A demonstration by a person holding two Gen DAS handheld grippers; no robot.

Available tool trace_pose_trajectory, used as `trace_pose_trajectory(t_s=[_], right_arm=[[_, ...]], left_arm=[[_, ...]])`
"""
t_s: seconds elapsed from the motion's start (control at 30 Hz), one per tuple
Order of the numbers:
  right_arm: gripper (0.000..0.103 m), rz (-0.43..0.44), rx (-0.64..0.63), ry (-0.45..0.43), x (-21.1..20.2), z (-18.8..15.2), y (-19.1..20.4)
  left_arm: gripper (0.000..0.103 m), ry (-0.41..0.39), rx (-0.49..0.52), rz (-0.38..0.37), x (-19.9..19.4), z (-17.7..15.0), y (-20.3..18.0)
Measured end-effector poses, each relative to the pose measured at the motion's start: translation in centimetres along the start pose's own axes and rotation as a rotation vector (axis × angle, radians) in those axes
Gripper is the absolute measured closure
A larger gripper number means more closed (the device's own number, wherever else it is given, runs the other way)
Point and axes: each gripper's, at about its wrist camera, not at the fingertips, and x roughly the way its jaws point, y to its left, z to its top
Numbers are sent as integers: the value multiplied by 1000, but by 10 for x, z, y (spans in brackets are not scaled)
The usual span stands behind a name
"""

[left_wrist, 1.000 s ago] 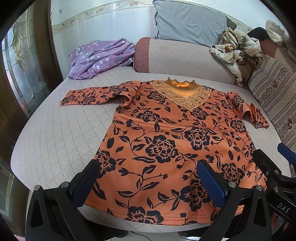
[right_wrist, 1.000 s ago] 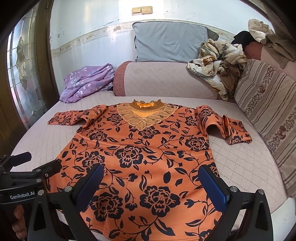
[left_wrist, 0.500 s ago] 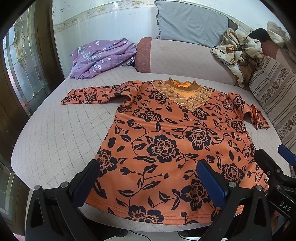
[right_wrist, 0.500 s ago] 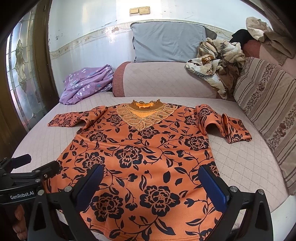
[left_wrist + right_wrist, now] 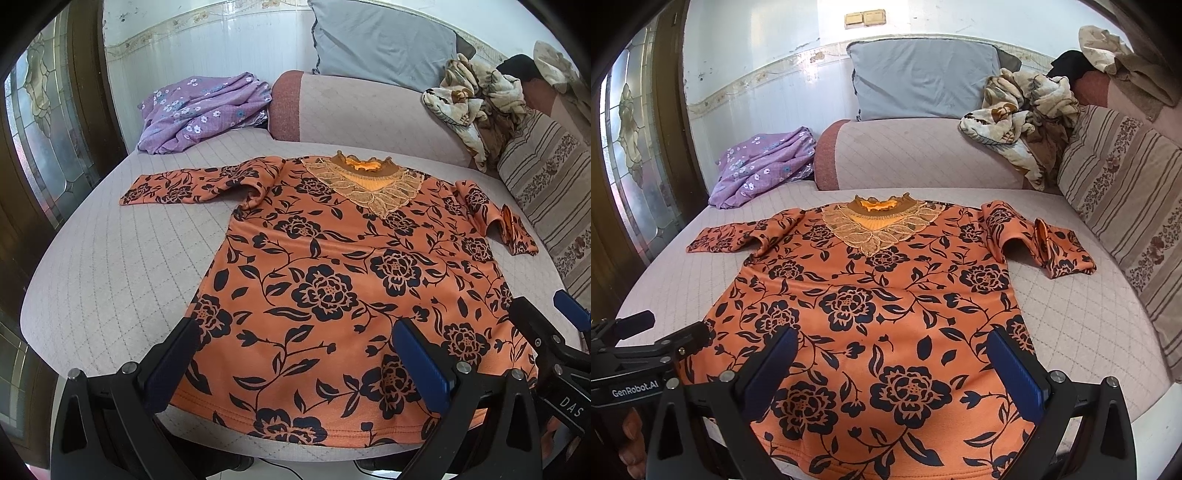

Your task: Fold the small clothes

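Observation:
An orange top with black flowers [image 5: 332, 280] lies flat, front up, on the quilted sofa seat [image 5: 110, 266]; it also shows in the right wrist view [image 5: 871, 302]. Its lace collar [image 5: 369, 184] points to the back. The left sleeve [image 5: 184, 184] lies stretched out. The right sleeve [image 5: 1045, 240] is bunched and folded. My left gripper [image 5: 295, 354] is open and empty above the hem's left part. My right gripper [image 5: 894, 354] is open and empty above the hem's right part. Neither touches the cloth.
A purple flowered cloth [image 5: 199, 110] is heaped at the back left. A grey pillow [image 5: 923, 81] stands on the sofa back. A crumpled blanket [image 5: 1027, 110] and a striped cushion [image 5: 1126, 199] are at the right. A glass door [image 5: 40, 140] is at the left.
Both views have shifted only slightly. The top has not moved and both grippers stay open.

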Motion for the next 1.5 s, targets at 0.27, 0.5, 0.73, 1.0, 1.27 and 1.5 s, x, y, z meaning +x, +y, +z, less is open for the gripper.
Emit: trace_pose_trajectory(t_s=[0.27, 0.5, 0.73, 1.0, 1.27, 1.5], right_arm=[[0, 8, 24, 13, 5, -4, -8], [0, 10, 26, 20, 8, -6, -9], [0, 18, 22, 39, 14, -8, -8], [0, 52, 14, 25, 18, -2, -16], [0, -142, 135, -25, 46, 41, -154], [24, -185, 234, 124, 123, 68, -253]], left_arm=[[0, 11, 6, 11, 3, -1, -2], [0, 22, 6, 11, 8, -2, -1], [0, 34, -1, 10, 13, -2, -1], [0, 13, -35, -12, 17, 5, 18], [0, -37, -297, 42, 56, 57, 128], [0, 37, -325, 98, 123, 62, 152]])
